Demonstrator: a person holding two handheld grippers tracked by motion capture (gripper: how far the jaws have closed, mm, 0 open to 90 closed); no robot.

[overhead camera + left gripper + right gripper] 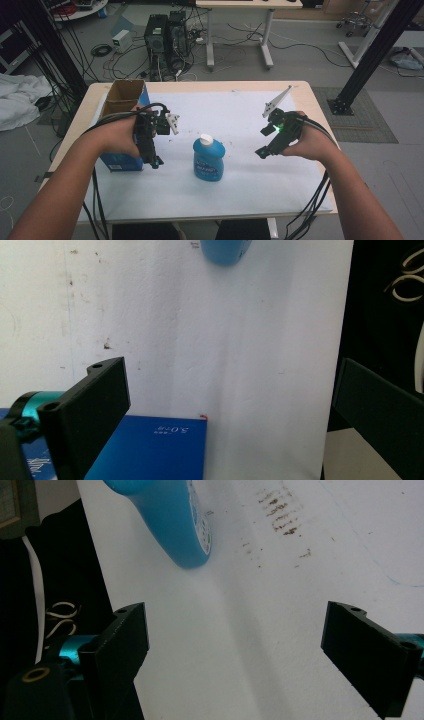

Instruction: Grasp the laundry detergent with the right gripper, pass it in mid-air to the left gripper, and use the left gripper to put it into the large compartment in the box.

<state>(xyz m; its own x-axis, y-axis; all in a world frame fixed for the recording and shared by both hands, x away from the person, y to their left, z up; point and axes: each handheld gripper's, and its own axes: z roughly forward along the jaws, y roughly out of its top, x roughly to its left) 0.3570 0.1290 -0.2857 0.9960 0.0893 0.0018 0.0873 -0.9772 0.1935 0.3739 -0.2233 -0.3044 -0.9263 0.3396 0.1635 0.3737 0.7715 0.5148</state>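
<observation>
The blue bottle [209,158] is standing upright mid-table on the white sheet [235,120], between both hands. The left gripper [155,162] and right gripper [261,151] are angling down toward it, jaws spread wide, holding nothing.

I take the blue bottle [209,159] as my landmark: it stands upright mid-sheet, with bare white paper [235,122] on every side of it. To its left, my left gripper [155,162] hangs with jaws spread, right beside the blue carton [121,162], which blocks that flank; I see an open lane between carton and bottle. To the bottle's right, my right gripper [261,151] is parted too, with clear paper between it and the bottle. Behind the bottle the sheet runs free to the table's [210,86] far edge.
</observation>
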